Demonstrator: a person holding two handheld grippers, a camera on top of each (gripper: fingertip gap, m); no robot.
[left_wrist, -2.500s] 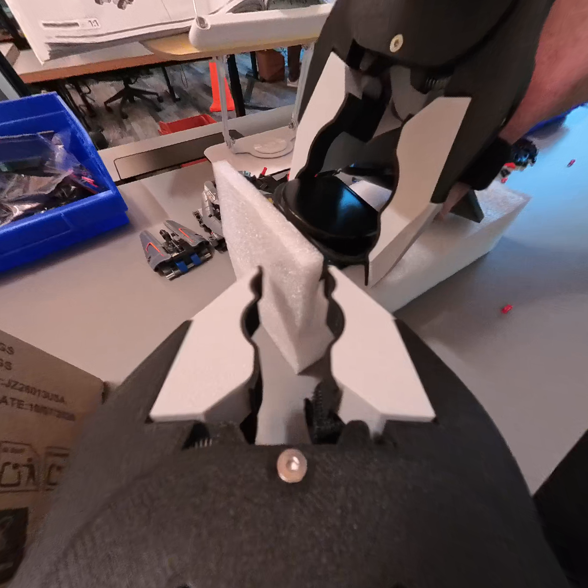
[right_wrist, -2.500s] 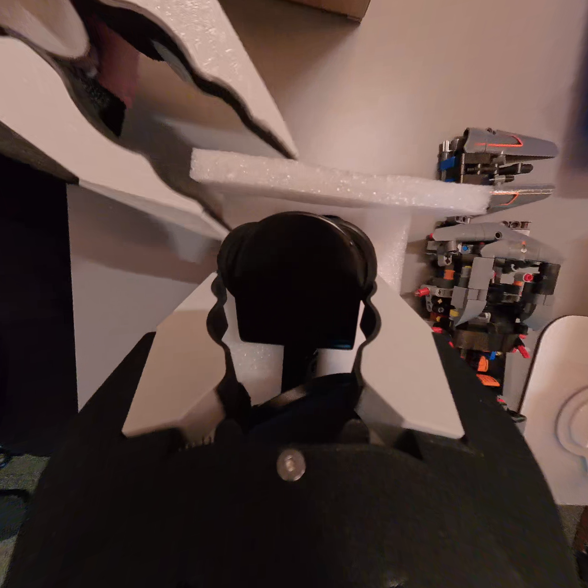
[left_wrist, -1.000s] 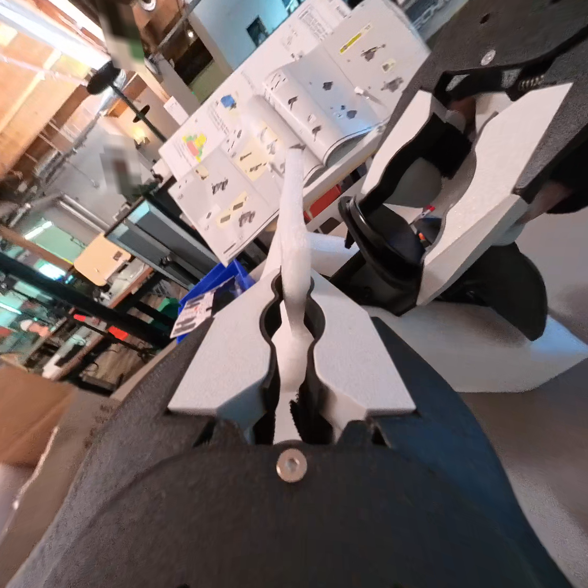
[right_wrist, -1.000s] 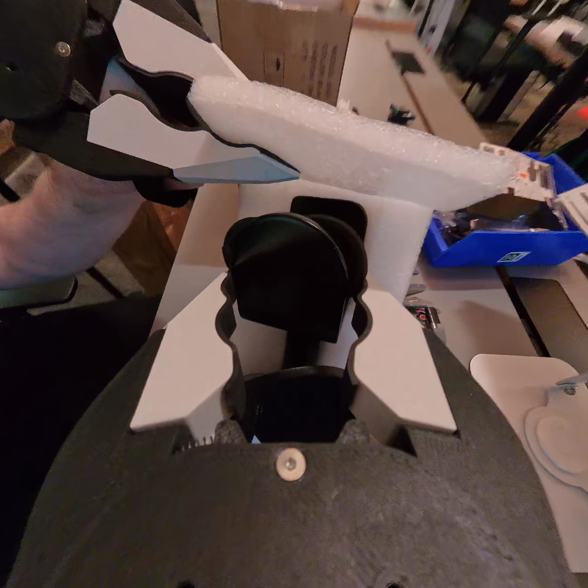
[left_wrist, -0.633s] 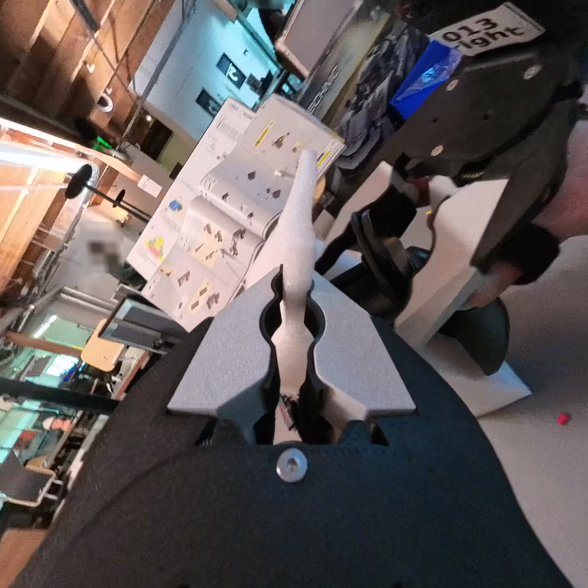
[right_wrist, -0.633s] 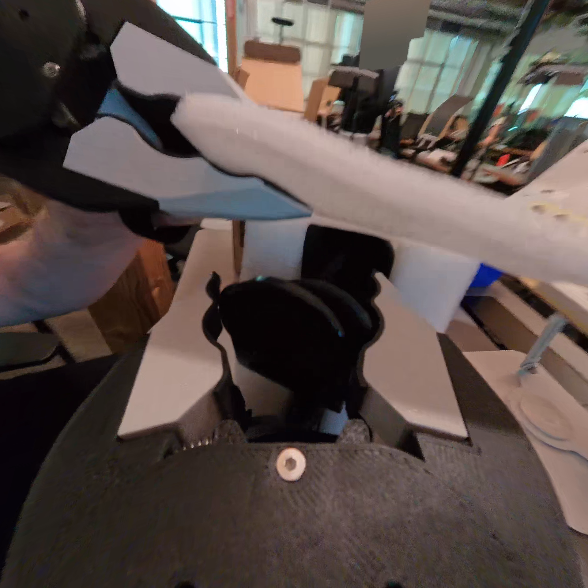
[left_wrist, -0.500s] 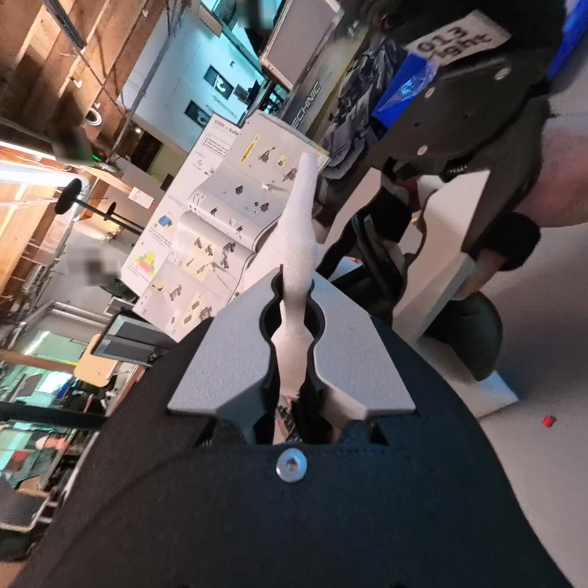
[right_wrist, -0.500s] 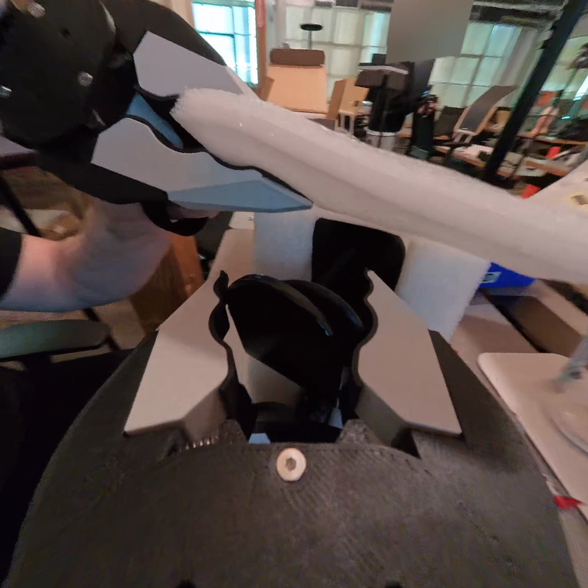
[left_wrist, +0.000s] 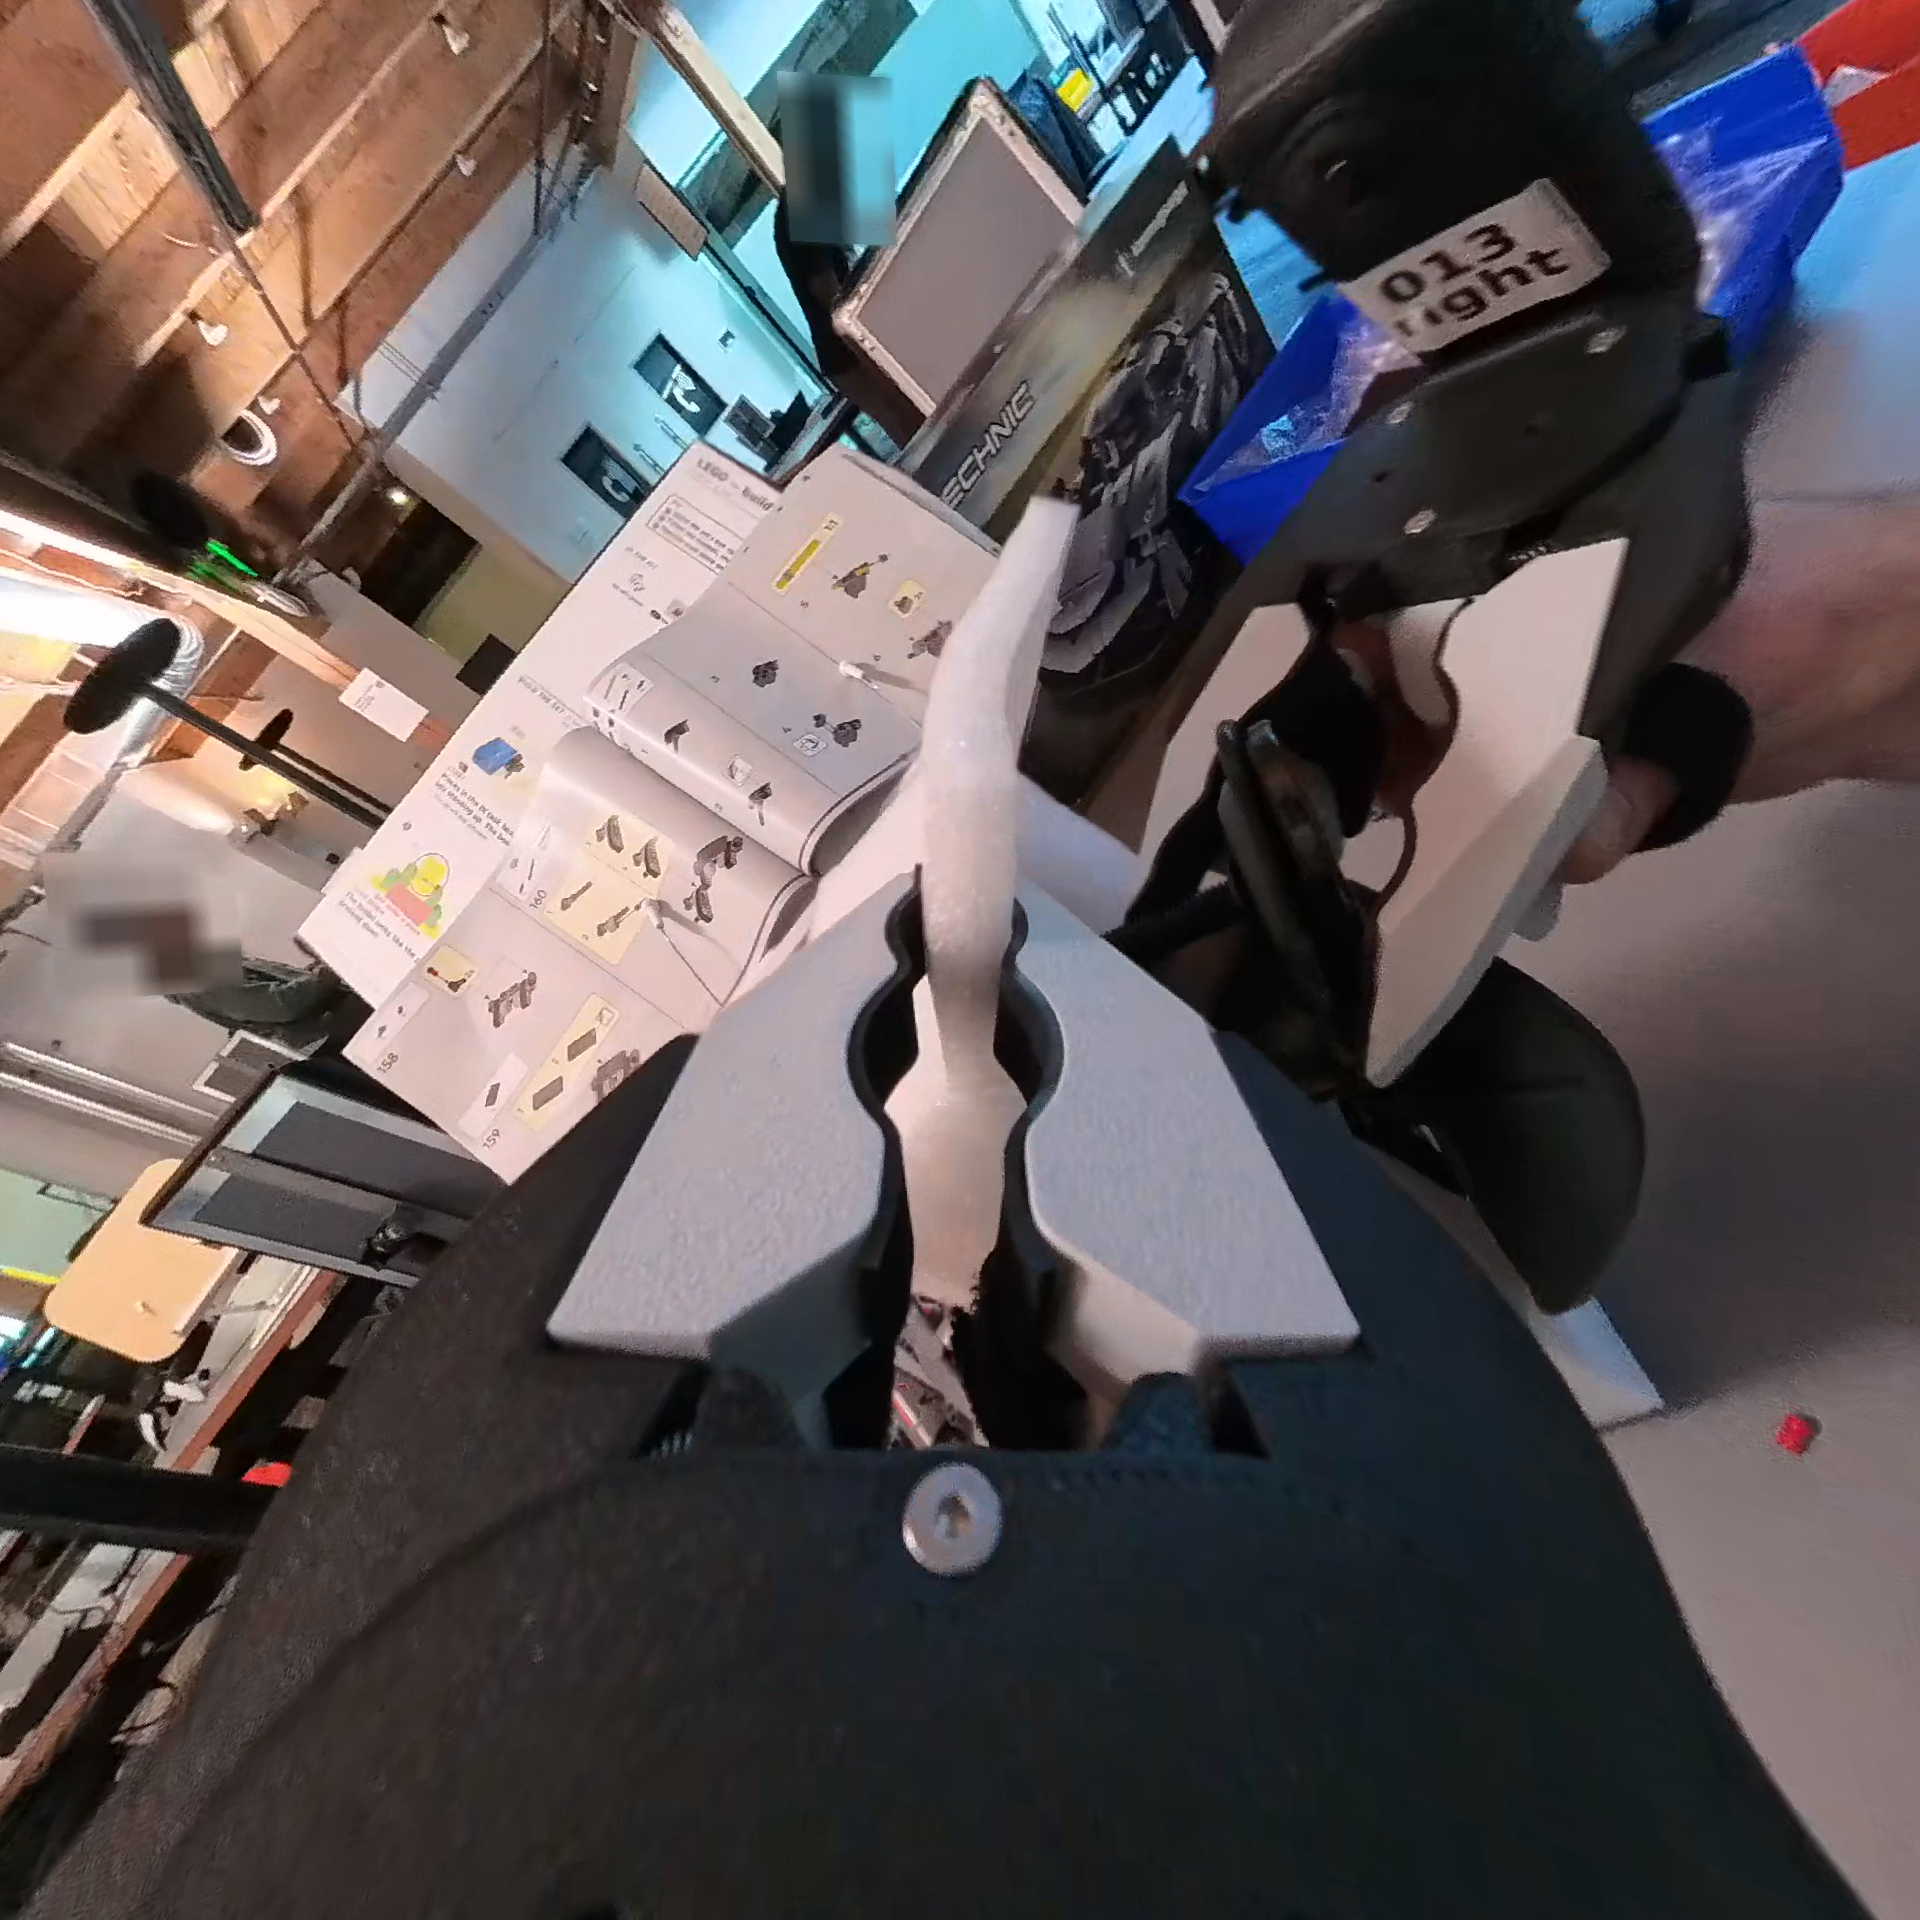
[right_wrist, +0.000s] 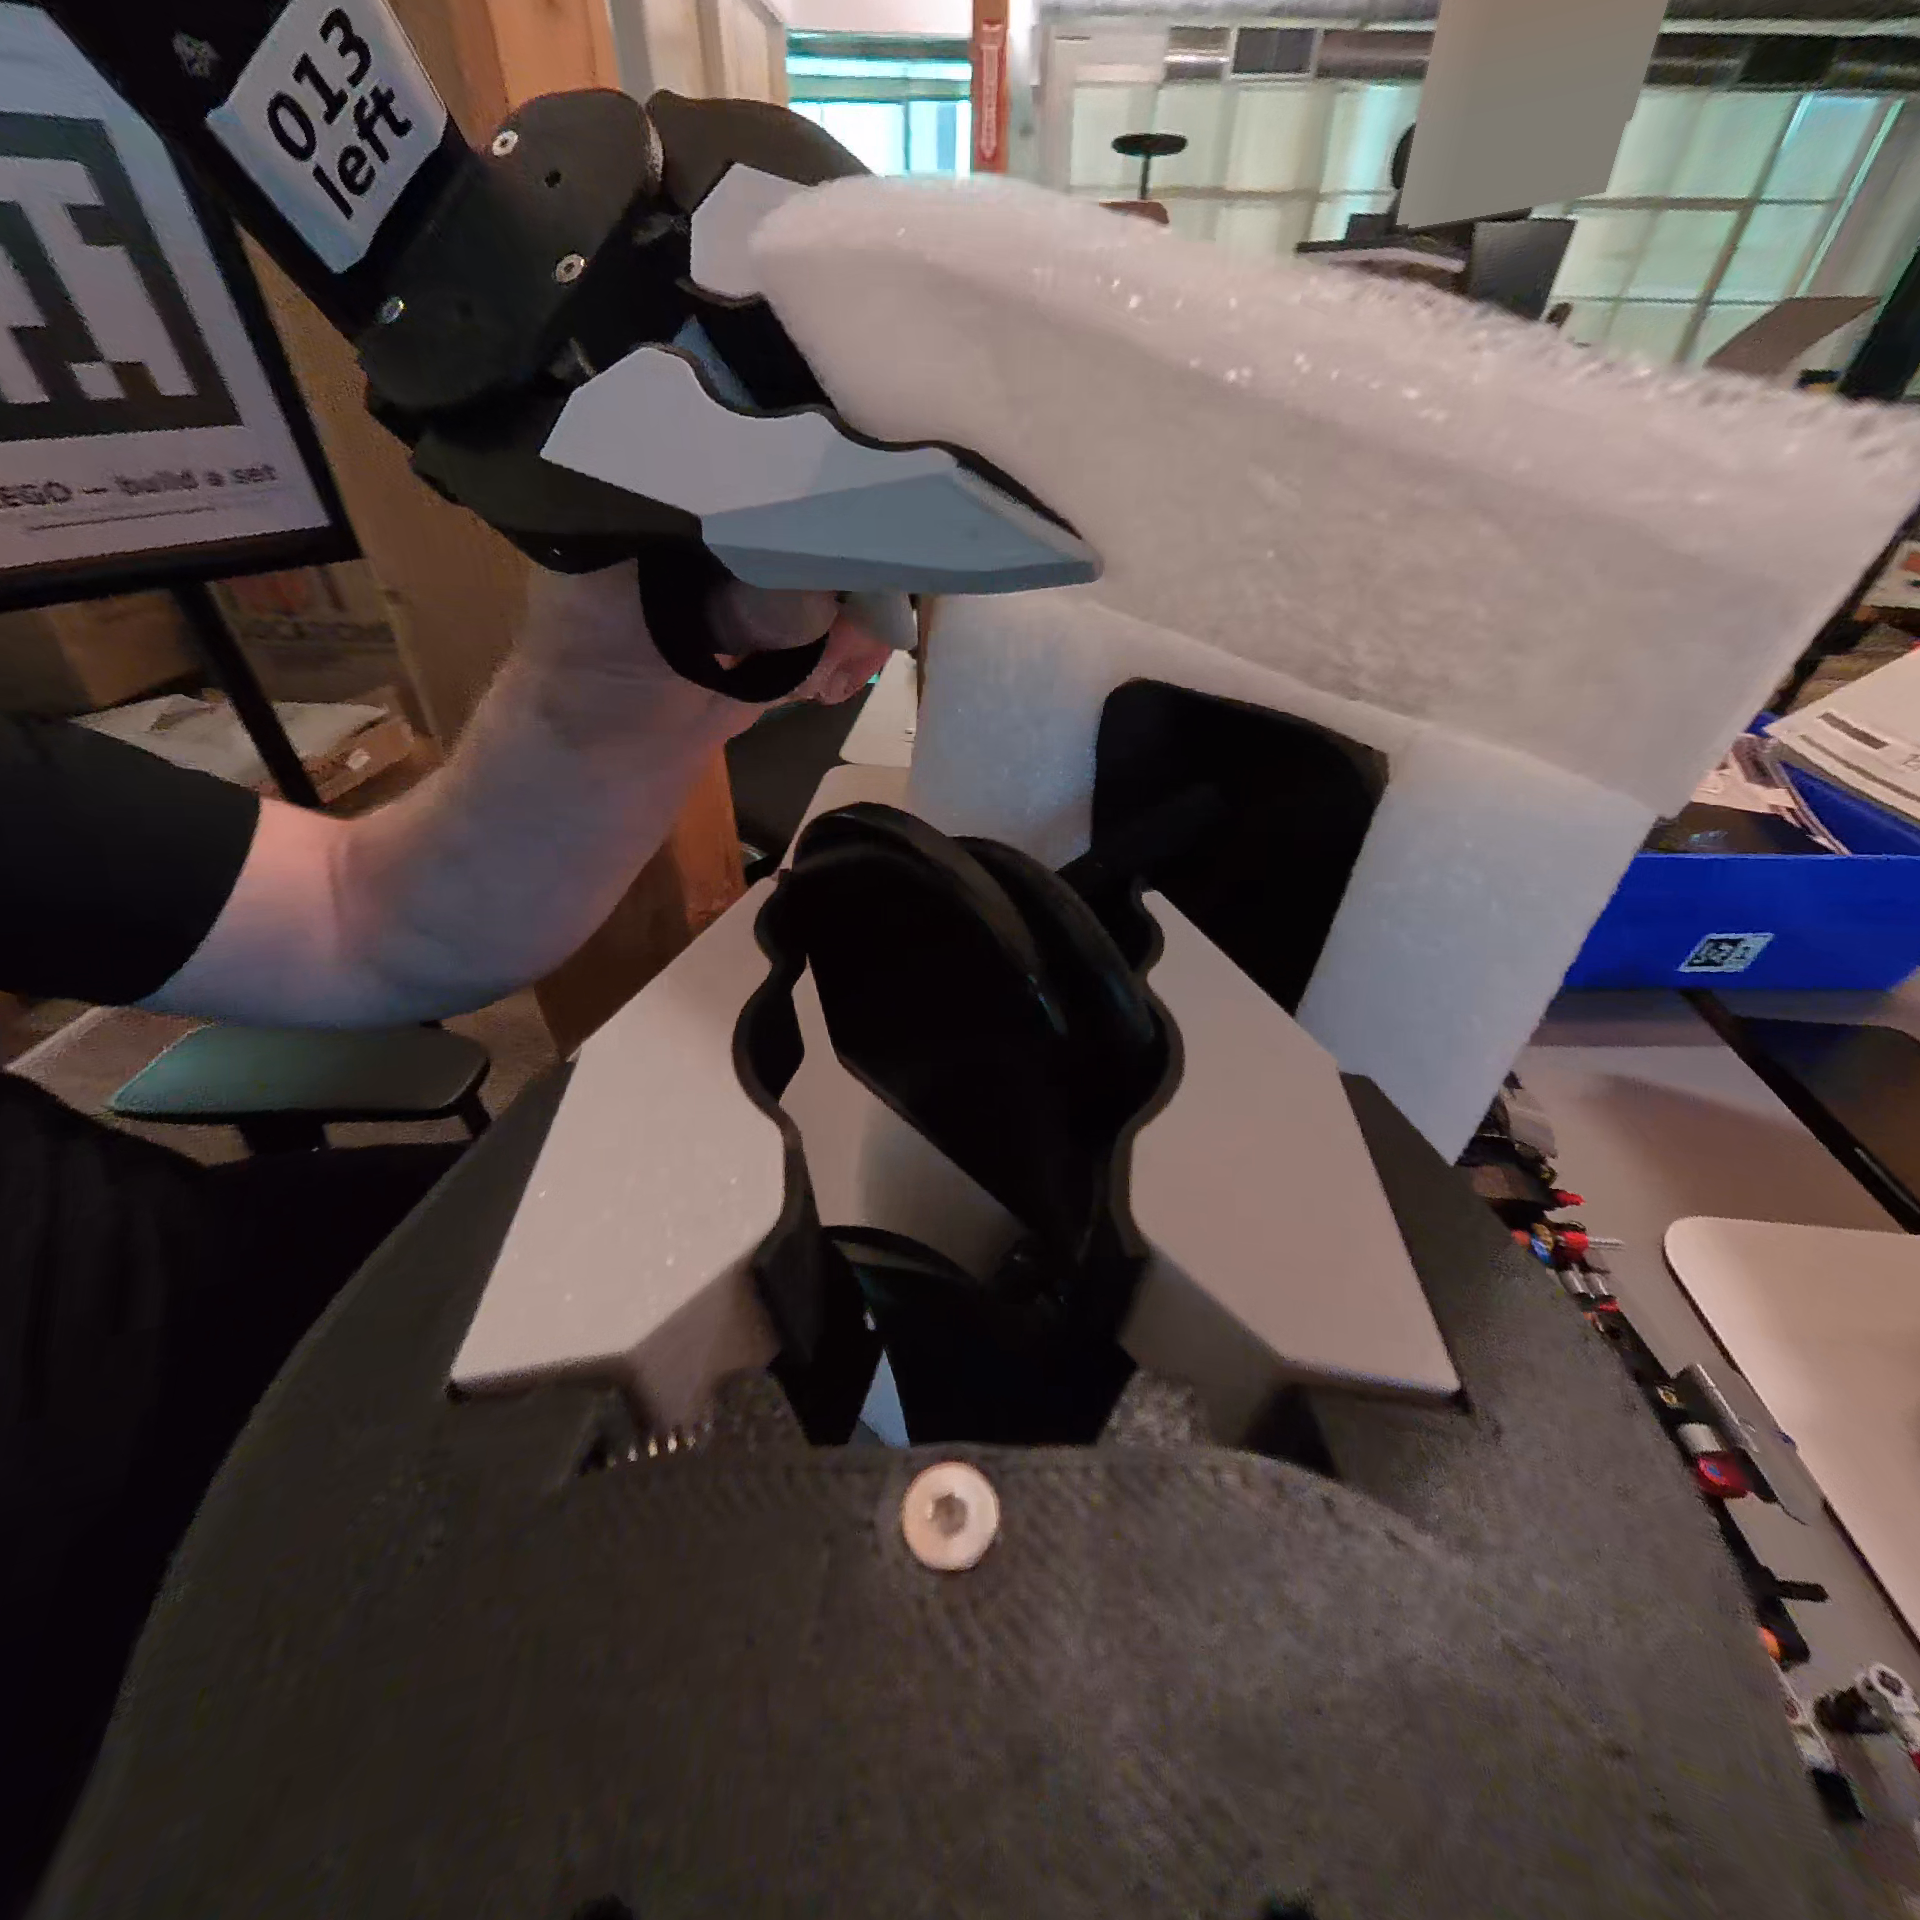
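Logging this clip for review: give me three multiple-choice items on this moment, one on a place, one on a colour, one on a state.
1. Where is the foam sheet relative to the foam block?
A. above it
B. under it
C. inside its cutout

2. What colour is the bin beside the block?
A. red
B. blue
C. green

3. How is the right gripper?
A. open and empty
B. shut on a black round part
C. shut on paper

Key: A, the foam sheet in the left gripper hangs over the foam block; B, the bin is blue; B, the right gripper clamps the black round part.
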